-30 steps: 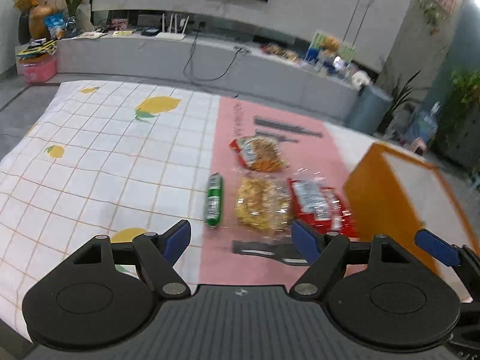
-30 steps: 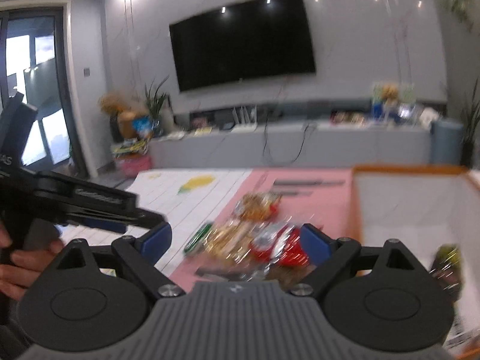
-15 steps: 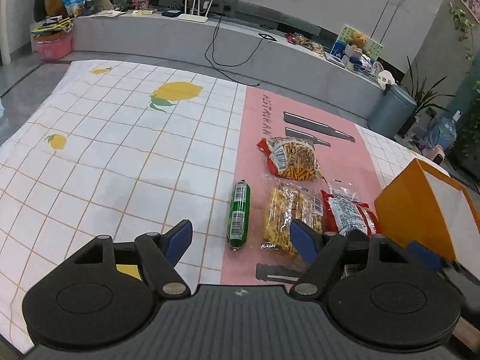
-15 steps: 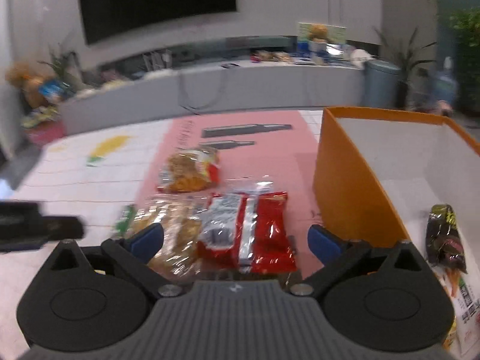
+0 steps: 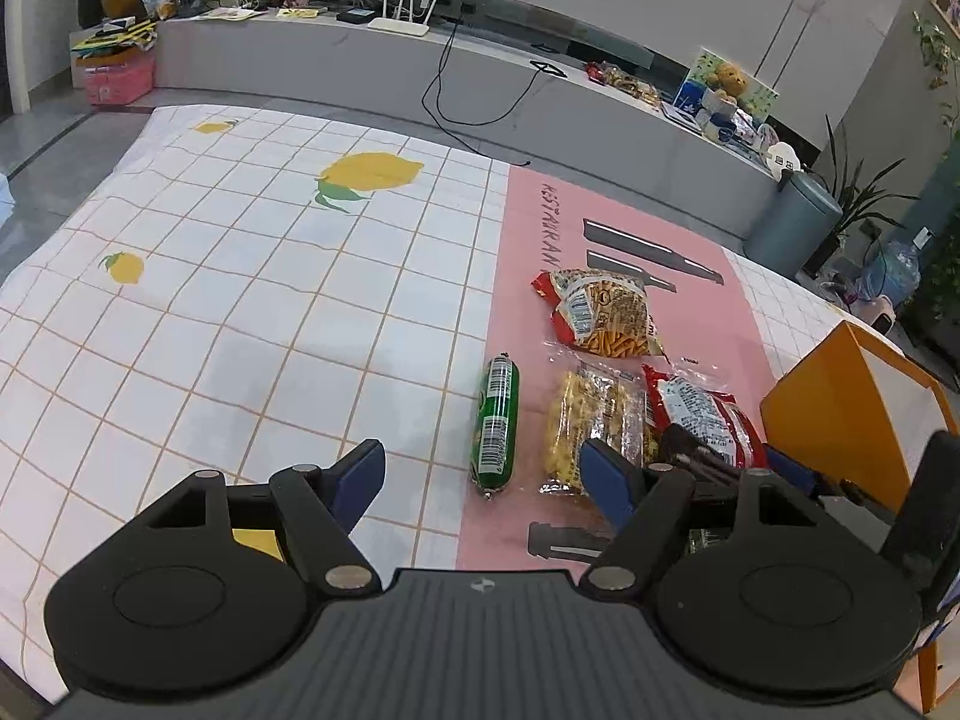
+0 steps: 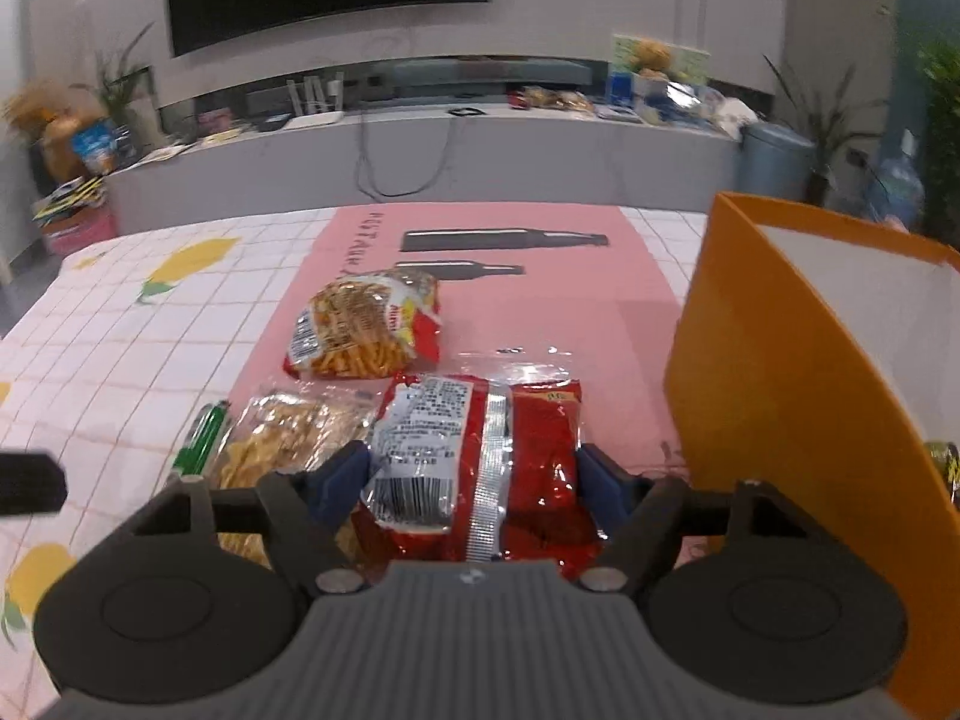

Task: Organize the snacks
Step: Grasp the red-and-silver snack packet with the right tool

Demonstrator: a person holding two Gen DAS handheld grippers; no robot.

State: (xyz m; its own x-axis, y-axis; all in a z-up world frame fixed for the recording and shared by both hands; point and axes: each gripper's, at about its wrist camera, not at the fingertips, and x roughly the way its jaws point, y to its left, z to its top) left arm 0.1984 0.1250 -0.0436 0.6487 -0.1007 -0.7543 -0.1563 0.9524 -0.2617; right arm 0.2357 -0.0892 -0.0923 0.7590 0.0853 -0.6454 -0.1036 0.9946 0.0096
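Note:
On the pink mat lie a green sausage (image 5: 495,420), a clear pack of yellow snacks (image 5: 591,420), a red packet (image 6: 480,456) and an orange-and-red bag of sticks (image 6: 366,333). My right gripper (image 6: 471,474) is low over the red packet; its jaws are closing and both blue pads touch the packet's long edges. The left gripper (image 5: 480,471) hovers open just short of the sausage's near end, gripping nothing. In the left wrist view the right gripper (image 5: 729,459) straddles the red packet (image 5: 708,414).
An orange box (image 6: 774,360) with white inside walls stands open just right of the red packet, with a dark packet (image 6: 942,462) in it. The lemon-print checked cloth (image 5: 240,312) stretches left. A low grey TV bench (image 5: 420,60) runs beyond the table.
My right gripper swung down from facing the room onto the red packet and narrowed its jaws around it. The left gripper drifted slightly toward the sausage, still open.

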